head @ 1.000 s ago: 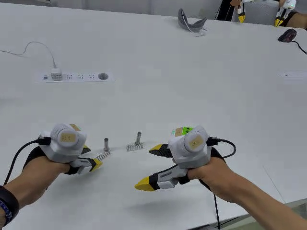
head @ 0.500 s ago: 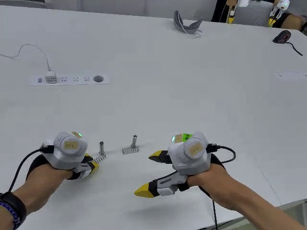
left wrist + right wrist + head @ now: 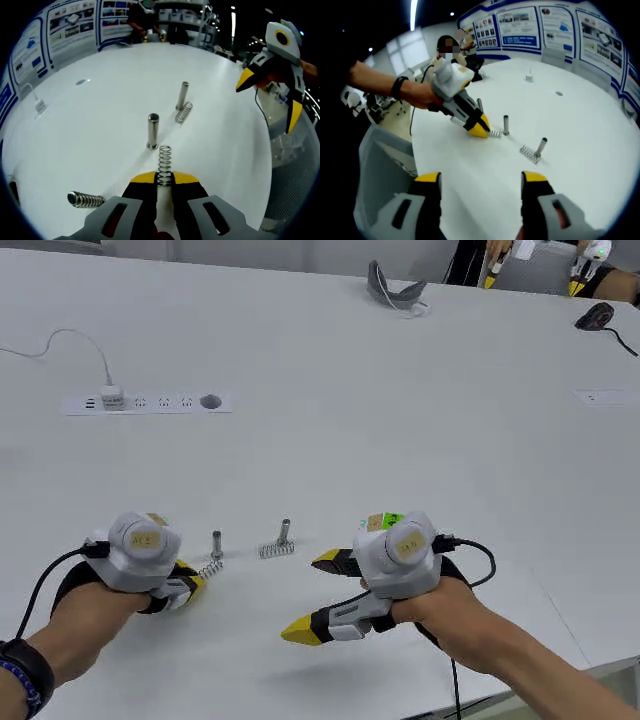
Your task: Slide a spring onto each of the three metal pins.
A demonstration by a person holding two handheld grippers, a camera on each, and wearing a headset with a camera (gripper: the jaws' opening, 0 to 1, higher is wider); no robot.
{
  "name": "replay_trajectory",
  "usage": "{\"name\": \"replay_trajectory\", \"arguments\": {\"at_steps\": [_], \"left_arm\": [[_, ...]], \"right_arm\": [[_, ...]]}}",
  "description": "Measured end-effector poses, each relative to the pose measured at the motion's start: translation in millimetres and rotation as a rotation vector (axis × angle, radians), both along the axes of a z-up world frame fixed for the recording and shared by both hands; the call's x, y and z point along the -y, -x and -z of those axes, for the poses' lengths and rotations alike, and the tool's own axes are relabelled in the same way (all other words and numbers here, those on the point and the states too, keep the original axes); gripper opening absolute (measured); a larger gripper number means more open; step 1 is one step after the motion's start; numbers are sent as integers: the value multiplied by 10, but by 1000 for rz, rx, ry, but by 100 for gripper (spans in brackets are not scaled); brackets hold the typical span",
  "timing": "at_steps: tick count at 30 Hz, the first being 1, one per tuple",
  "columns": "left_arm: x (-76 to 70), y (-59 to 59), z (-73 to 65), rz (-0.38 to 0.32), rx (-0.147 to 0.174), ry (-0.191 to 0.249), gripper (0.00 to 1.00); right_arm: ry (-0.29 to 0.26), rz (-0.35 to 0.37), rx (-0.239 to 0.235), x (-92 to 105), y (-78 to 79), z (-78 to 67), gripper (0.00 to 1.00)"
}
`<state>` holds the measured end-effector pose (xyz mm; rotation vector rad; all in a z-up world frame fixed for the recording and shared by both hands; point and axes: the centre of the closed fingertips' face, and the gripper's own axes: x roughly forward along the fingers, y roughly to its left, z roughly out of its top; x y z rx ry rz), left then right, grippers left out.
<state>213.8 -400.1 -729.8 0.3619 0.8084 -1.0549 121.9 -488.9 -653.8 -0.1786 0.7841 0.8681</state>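
My left gripper (image 3: pixel 195 582) (image 3: pixel 163 176) is shut on one end of a small steel spring (image 3: pixel 210 569) (image 3: pixel 164 157). The spring points at an upright metal pin (image 3: pixel 217 544) (image 3: pixel 152 131) just ahead, with a small gap between them. A second upright pin (image 3: pixel 285 531) (image 3: pixel 183 96) stands farther right, and a loose spring (image 3: pixel 277 550) (image 3: pixel 184 112) lies at its foot. A third pin with a spring on it (image 3: pixel 86 200) lies beside my left jaws. My right gripper (image 3: pixel 312 596) (image 3: pixel 481 180) hovers open and holds nothing, right of both pins.
A white power strip (image 3: pixel 150 401) with a plugged-in charger (image 3: pixel 112 395) lies far left on the white table (image 3: pixel 420 440). A grey object (image 3: pixel 395 288) and a black device (image 3: pixel 600 315) sit at the far edge. The table's near right corner (image 3: pixel 590 640) is close.
The head camera has shifted a little. Both grippers hold nearly the same places, and the left still has the spring beside the first pin.
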Motion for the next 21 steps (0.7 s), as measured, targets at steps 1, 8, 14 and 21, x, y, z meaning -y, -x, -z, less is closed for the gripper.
{"name": "replay_trajectory", "arguments": {"at_steps": [1,8,14,21], "left_arm": [[-11,16,-18,0,0,2,10],[-74,63,-143,-1,15,19,10],[-106,103,-267,-7,31,38,10],[-135,144,-423,7,60,56,10]], "right_arm": [[-2,0,-1,-9,0,0,66],[-17,9,-3,-40,-10,0,66],[-39,19,-4,-70,-22,-26,65],[-80,44,-5,-79,-66,-84,65]]}}
